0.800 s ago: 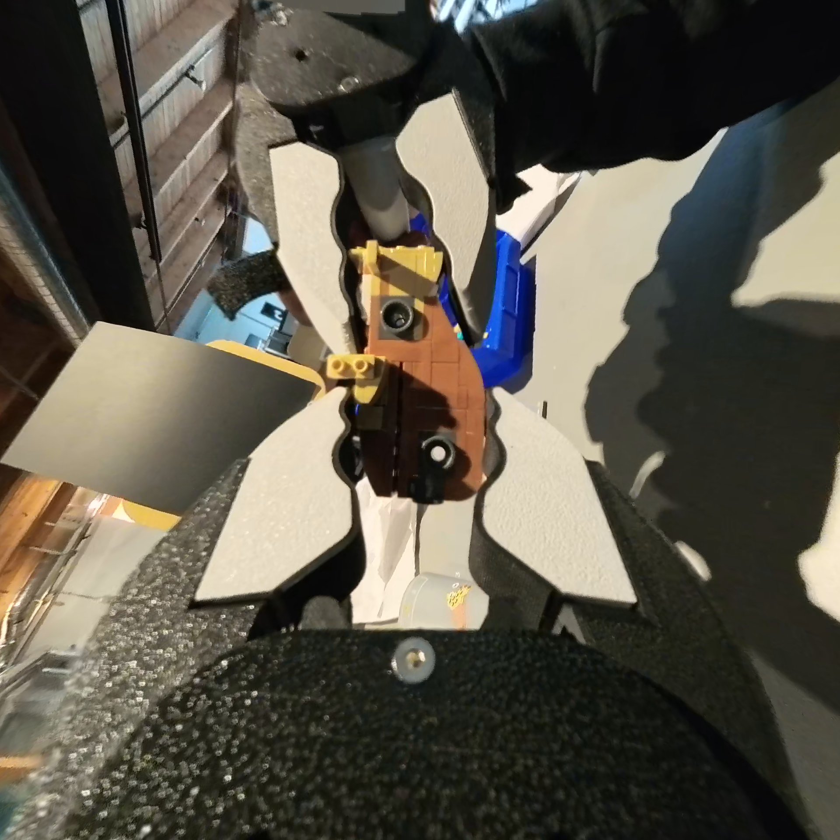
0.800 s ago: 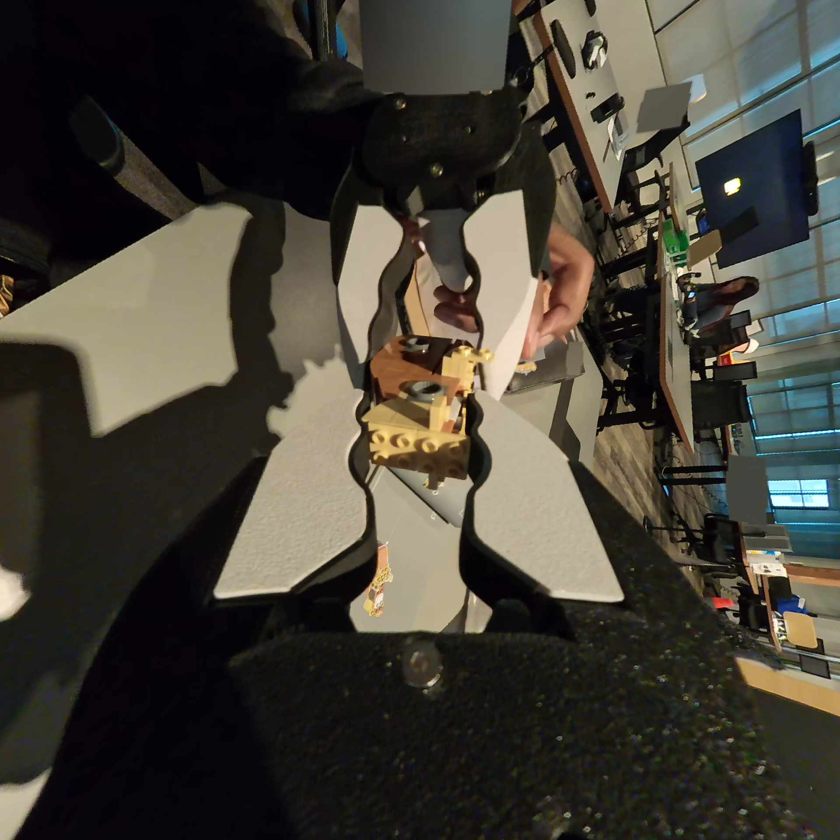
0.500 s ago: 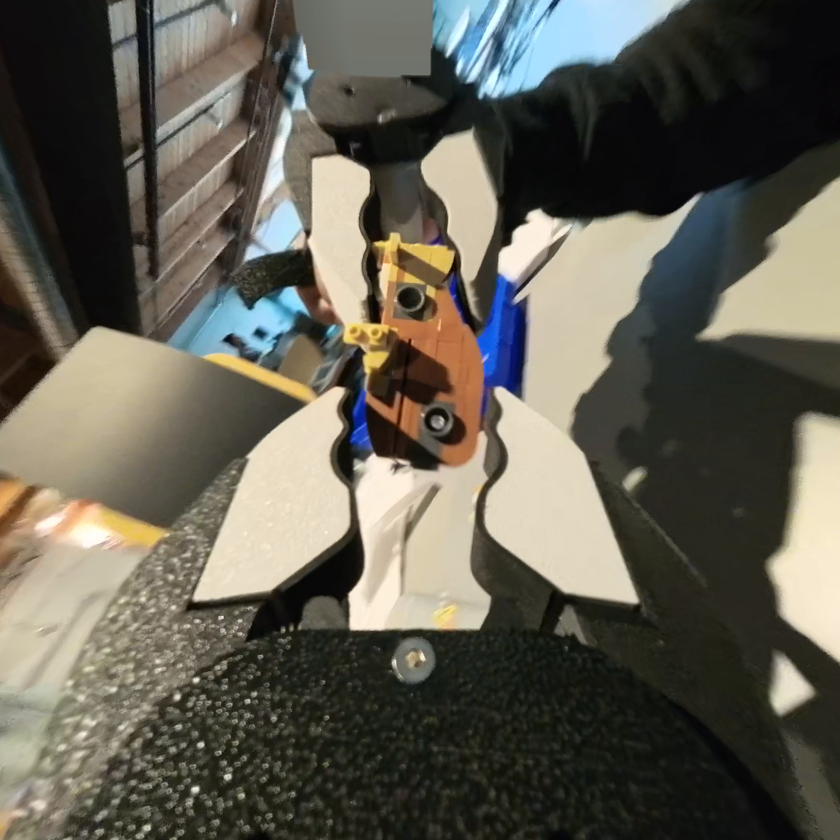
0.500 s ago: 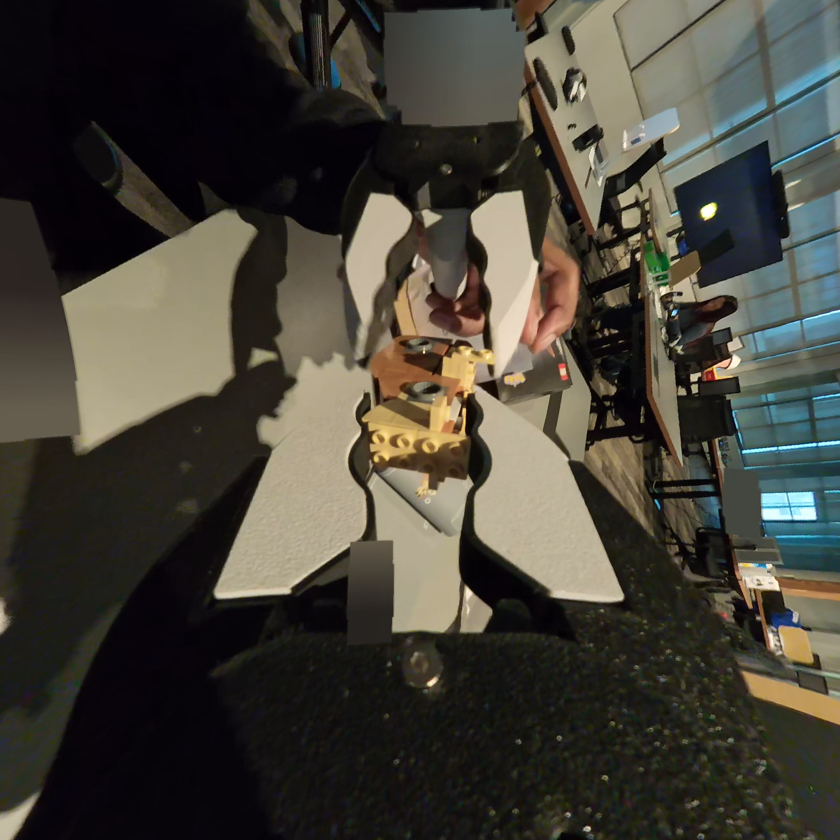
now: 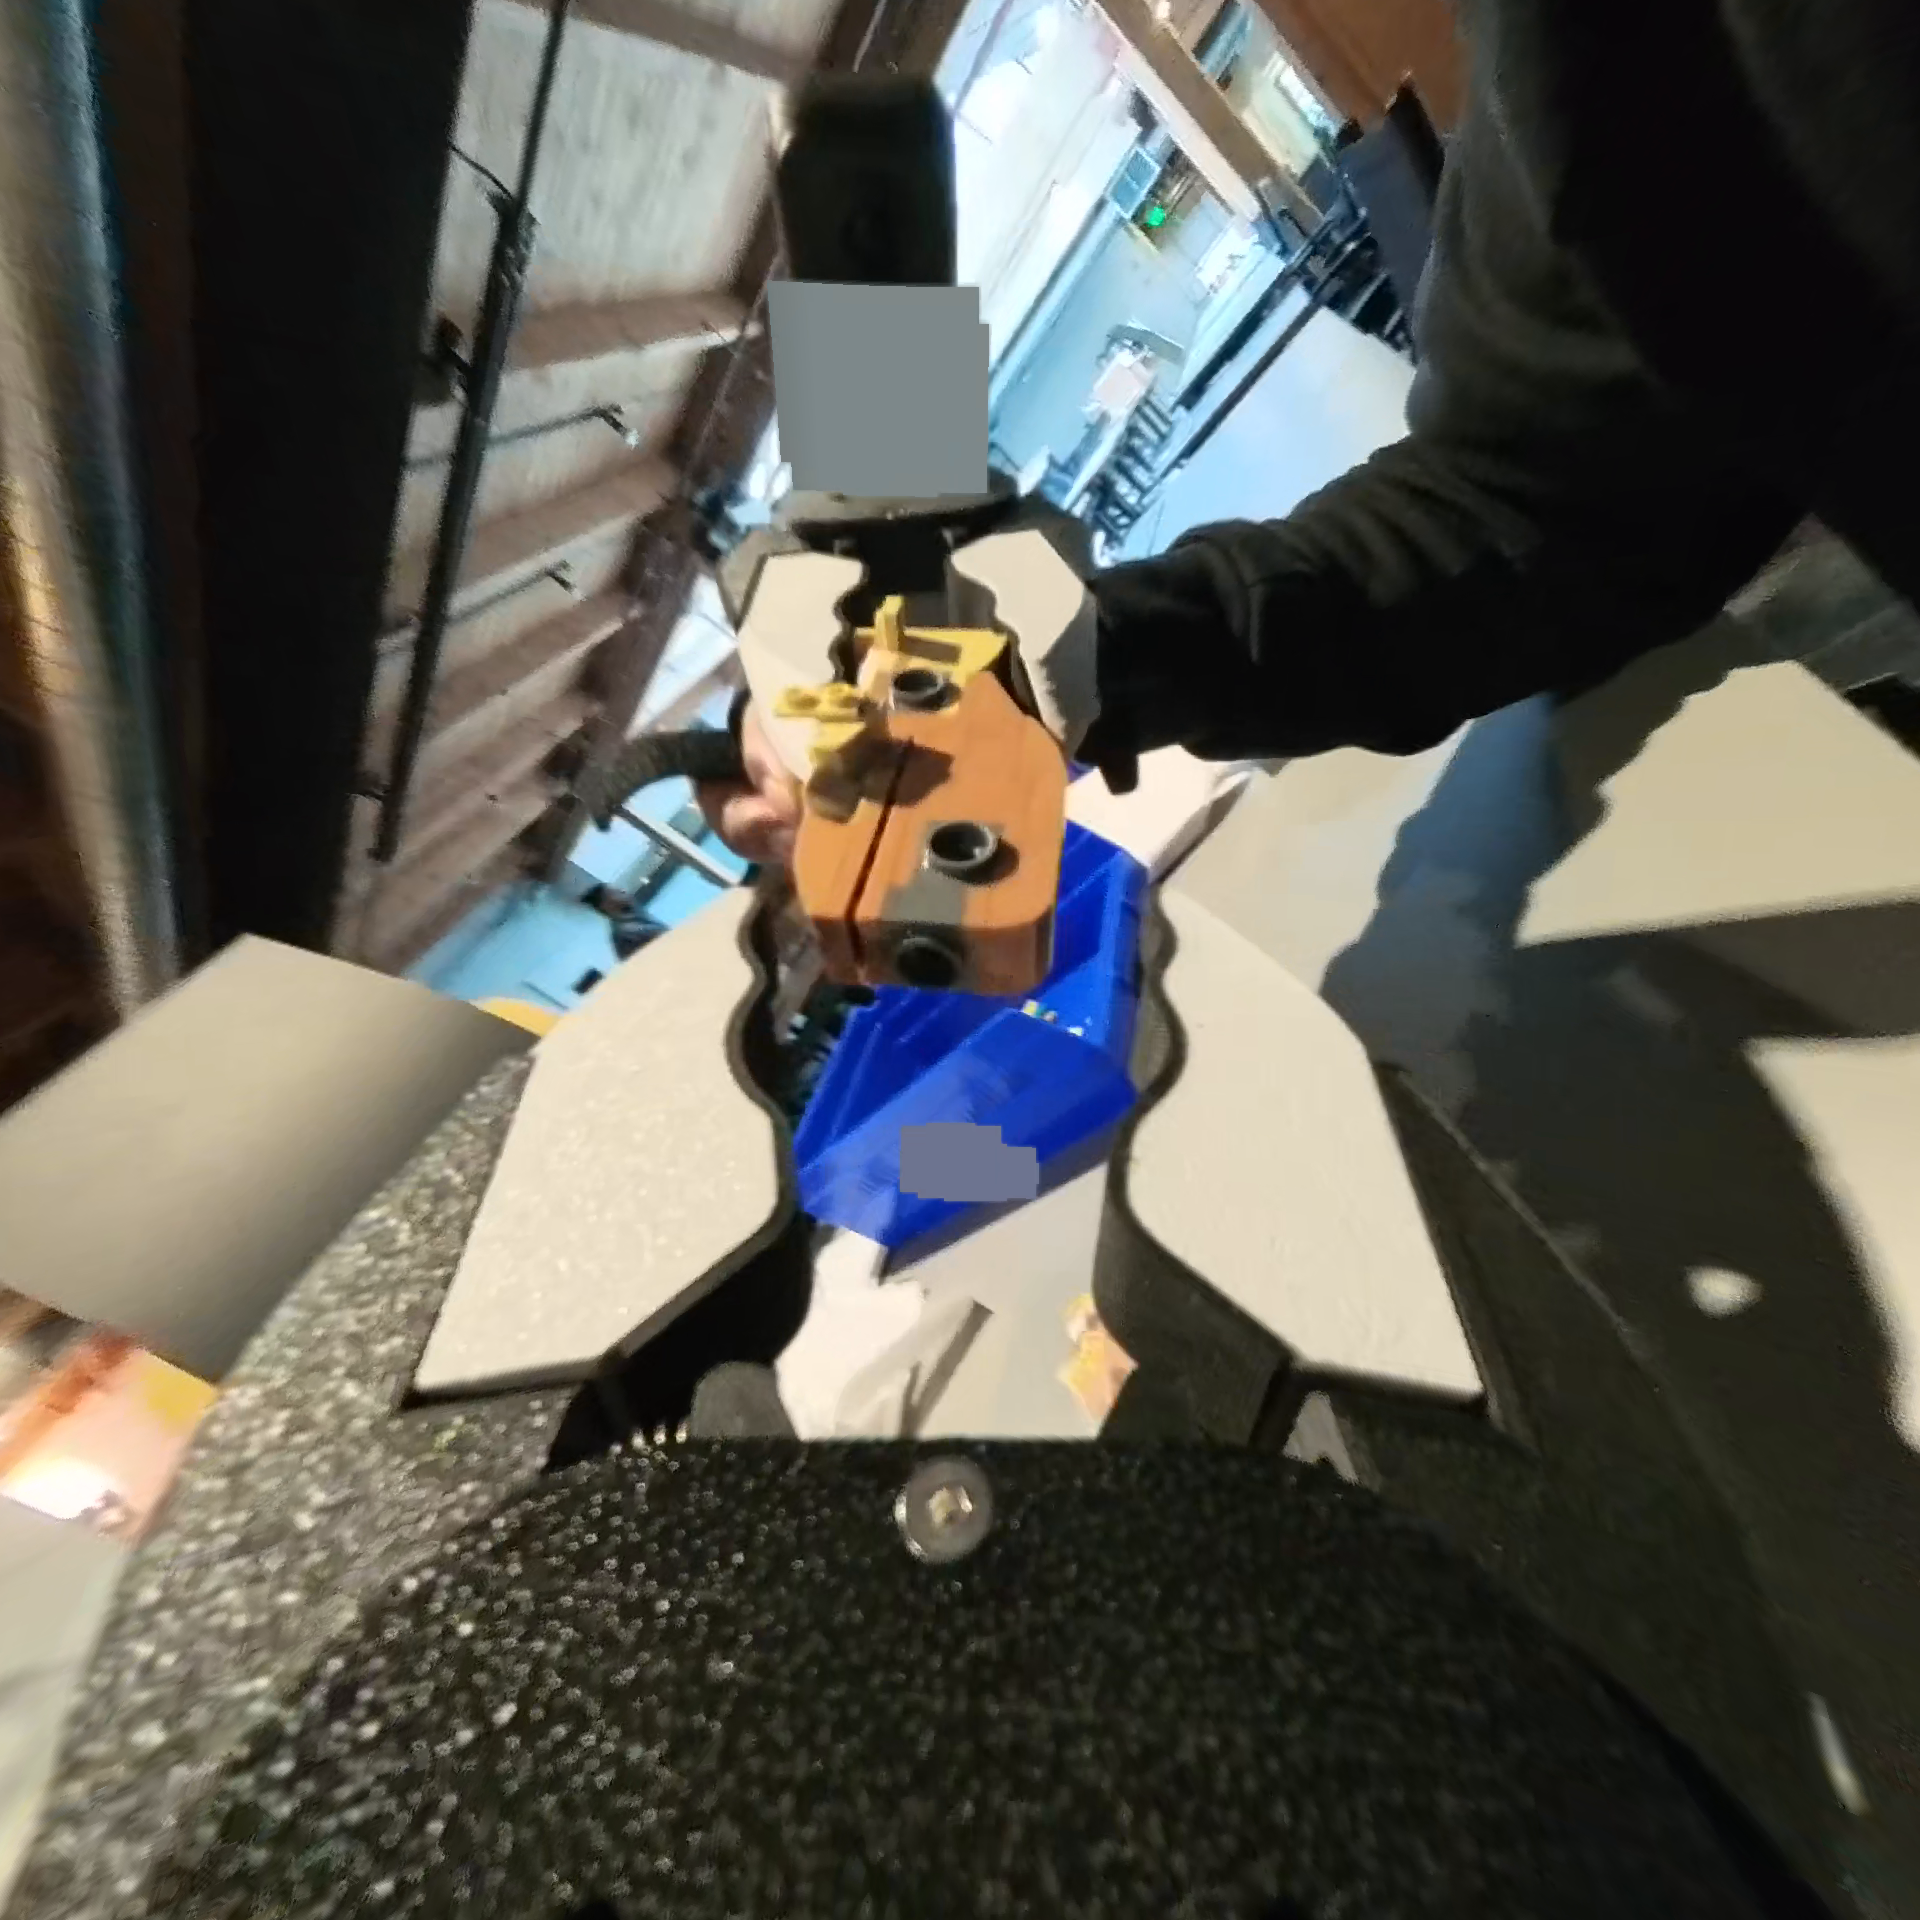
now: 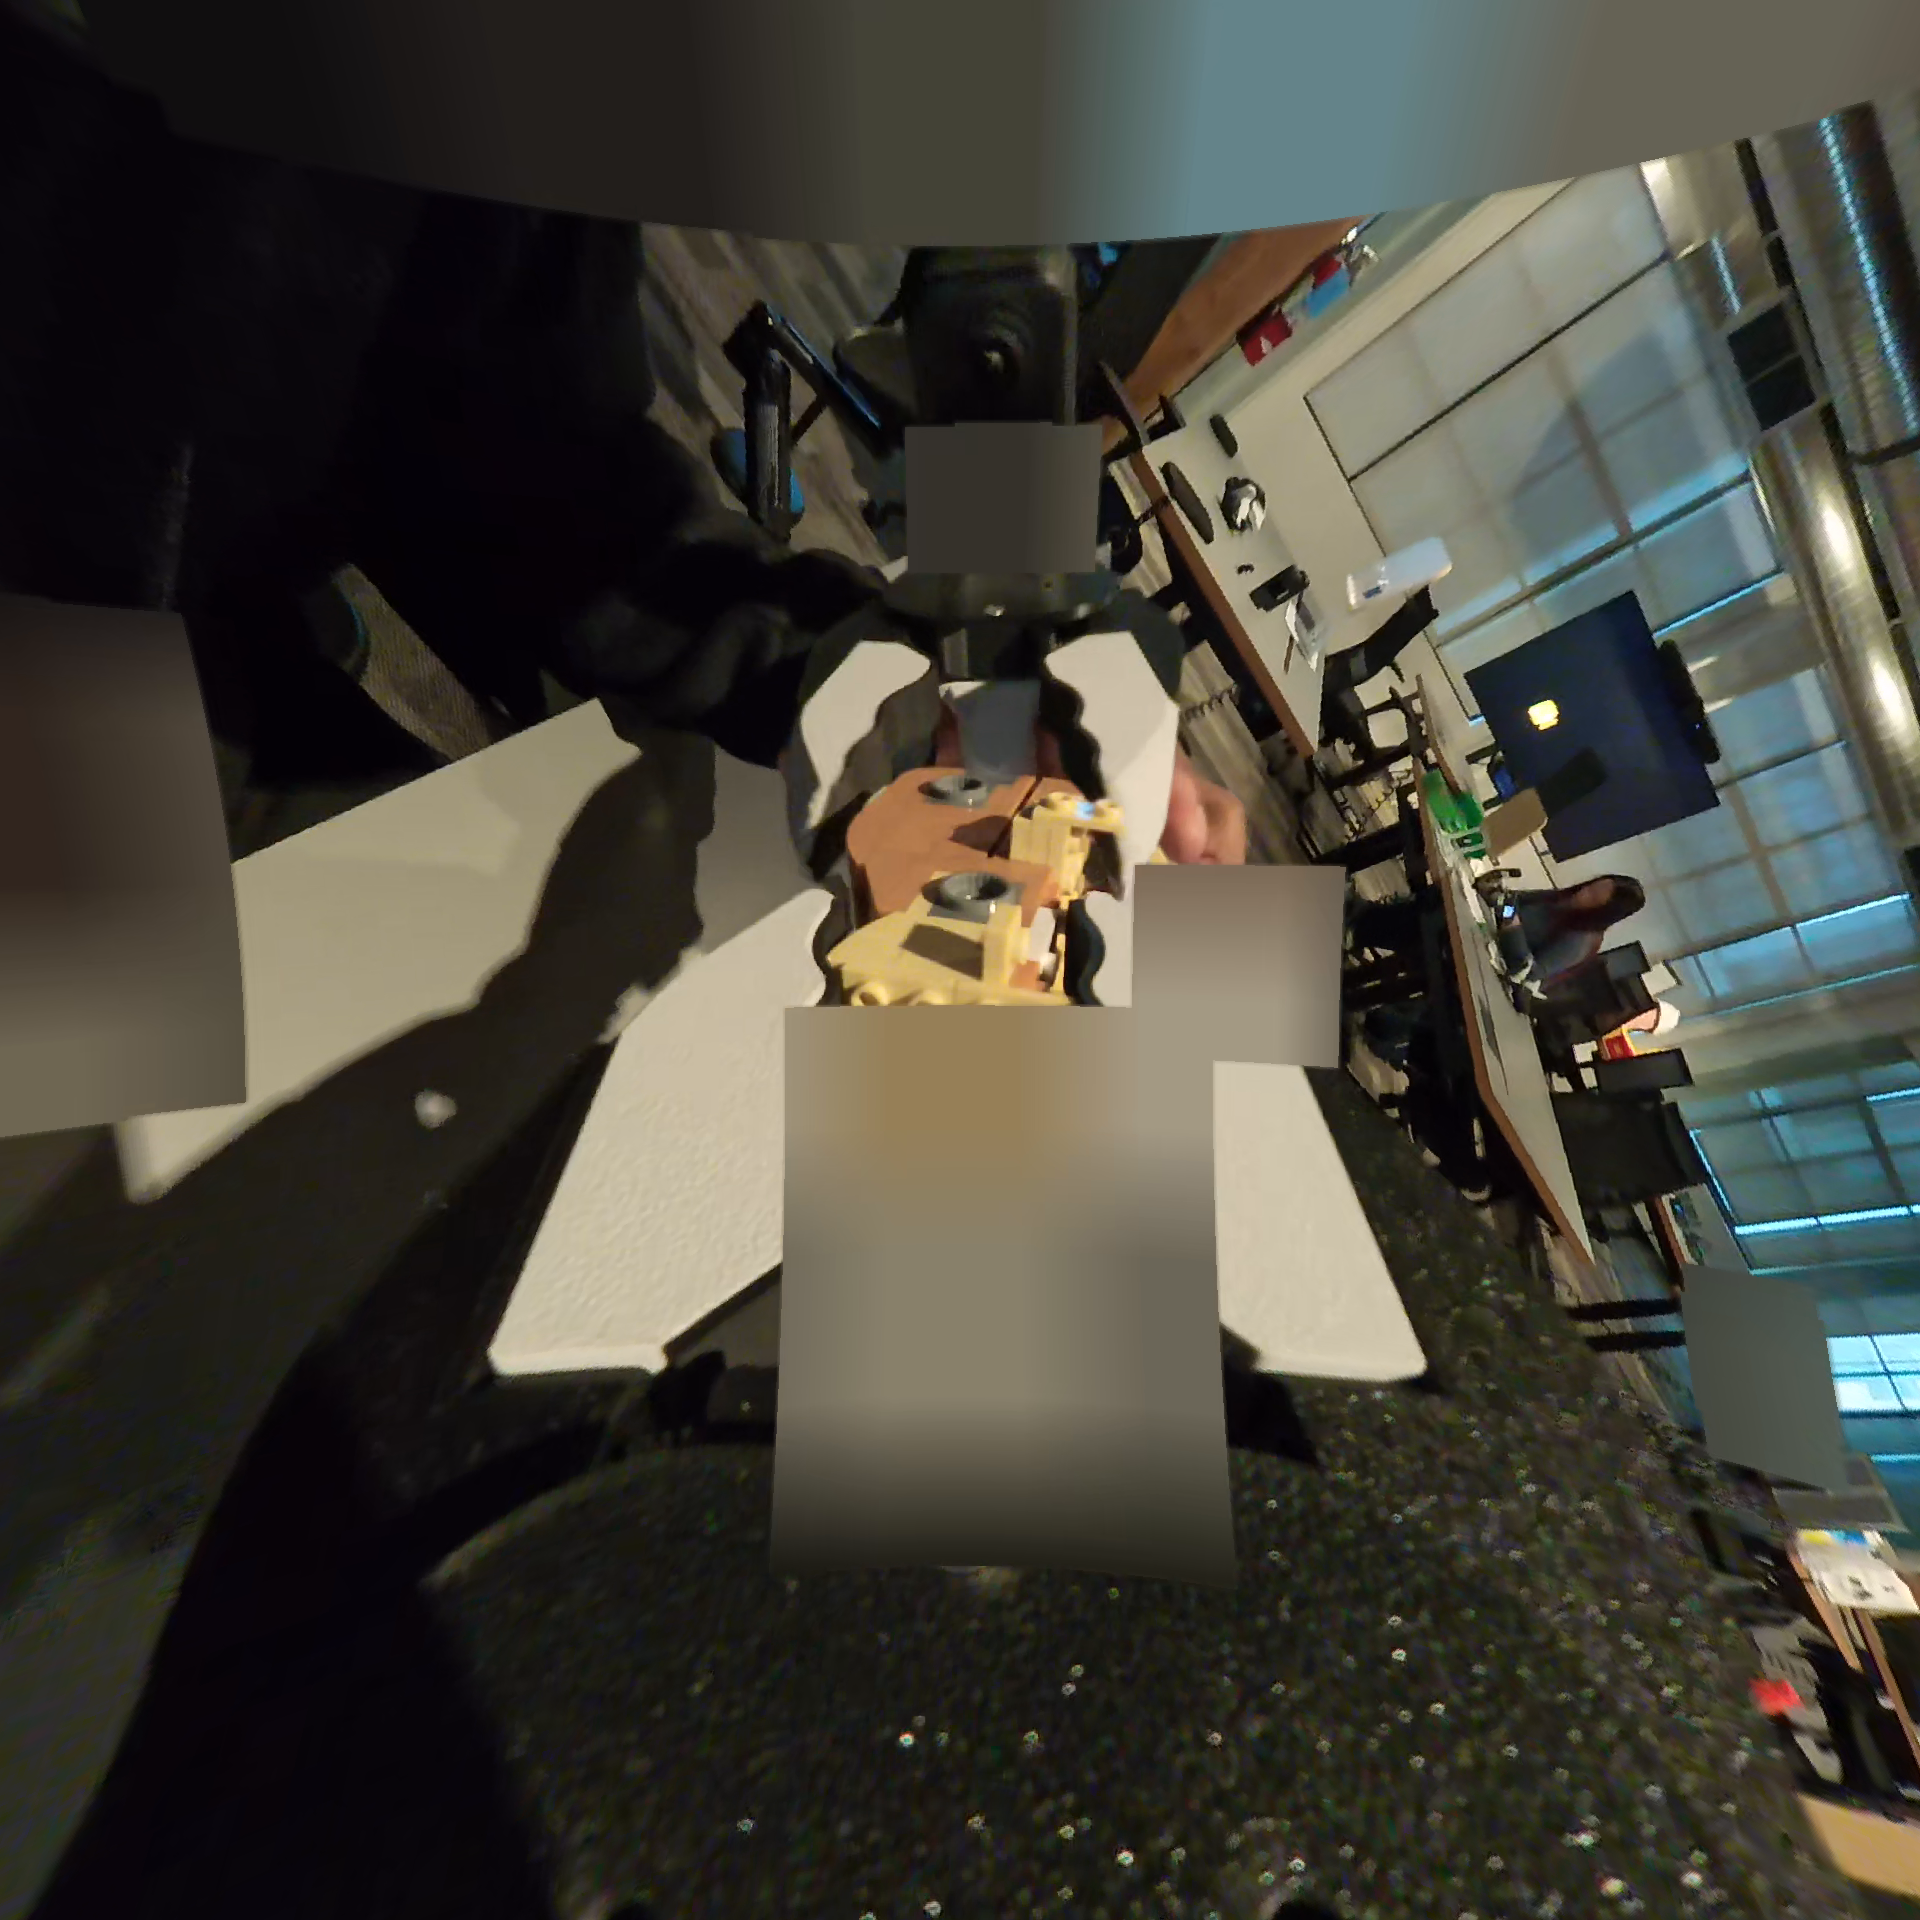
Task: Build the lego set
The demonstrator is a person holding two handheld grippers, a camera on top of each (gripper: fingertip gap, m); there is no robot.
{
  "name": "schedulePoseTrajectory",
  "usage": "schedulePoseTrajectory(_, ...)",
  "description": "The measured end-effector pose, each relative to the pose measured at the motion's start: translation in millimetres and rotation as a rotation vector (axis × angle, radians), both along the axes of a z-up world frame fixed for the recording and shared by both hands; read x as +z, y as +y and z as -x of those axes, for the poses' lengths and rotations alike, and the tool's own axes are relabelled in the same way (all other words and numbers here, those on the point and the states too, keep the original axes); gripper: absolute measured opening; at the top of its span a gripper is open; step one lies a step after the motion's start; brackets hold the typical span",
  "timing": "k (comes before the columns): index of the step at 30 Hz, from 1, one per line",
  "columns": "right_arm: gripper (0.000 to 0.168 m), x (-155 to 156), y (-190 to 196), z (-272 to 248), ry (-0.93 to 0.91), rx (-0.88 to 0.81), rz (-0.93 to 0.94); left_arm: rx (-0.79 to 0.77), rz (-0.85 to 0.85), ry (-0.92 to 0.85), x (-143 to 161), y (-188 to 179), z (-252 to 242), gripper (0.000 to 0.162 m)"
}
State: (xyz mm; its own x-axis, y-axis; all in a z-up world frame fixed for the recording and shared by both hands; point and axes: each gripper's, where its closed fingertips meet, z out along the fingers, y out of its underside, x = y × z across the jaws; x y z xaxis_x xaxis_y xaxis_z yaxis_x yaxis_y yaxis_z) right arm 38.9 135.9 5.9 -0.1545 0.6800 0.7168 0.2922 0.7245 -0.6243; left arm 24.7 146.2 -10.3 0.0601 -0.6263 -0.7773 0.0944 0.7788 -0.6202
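right gripper (image 5: 914,665) clamps tan end of lego model (image 5: 930,821), held in air | left gripper (image 5: 951,1039) spread wide, clear of model's brown end | blue bin (image 5: 966,1122) on table (image 5: 1714,831) below

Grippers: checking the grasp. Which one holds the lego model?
The right gripper: it clamps the lego model's tan end; the left gripper is open.

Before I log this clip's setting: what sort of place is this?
Probably an open office or lab workspace. The right wrist view shows long desks with office chairs, a dark wall screen and big windows. The left wrist view shows a blue parts bin on a grey table.
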Motion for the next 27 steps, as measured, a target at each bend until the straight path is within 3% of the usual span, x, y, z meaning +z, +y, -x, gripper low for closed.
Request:
schedulePoseTrajectory(9, 0.04, 9, -6, -2, 0.048, 0.03, 0.006, -0.015, 0.015, -0.079, 11, 1, 8, 0.047)
schedulePoseTrajectory(27, 0.04, 3, -3, 2, 0.044, 0.031, 0.001, -0.029, 0.018, -0.095, 11, -2, 2, 0.044)
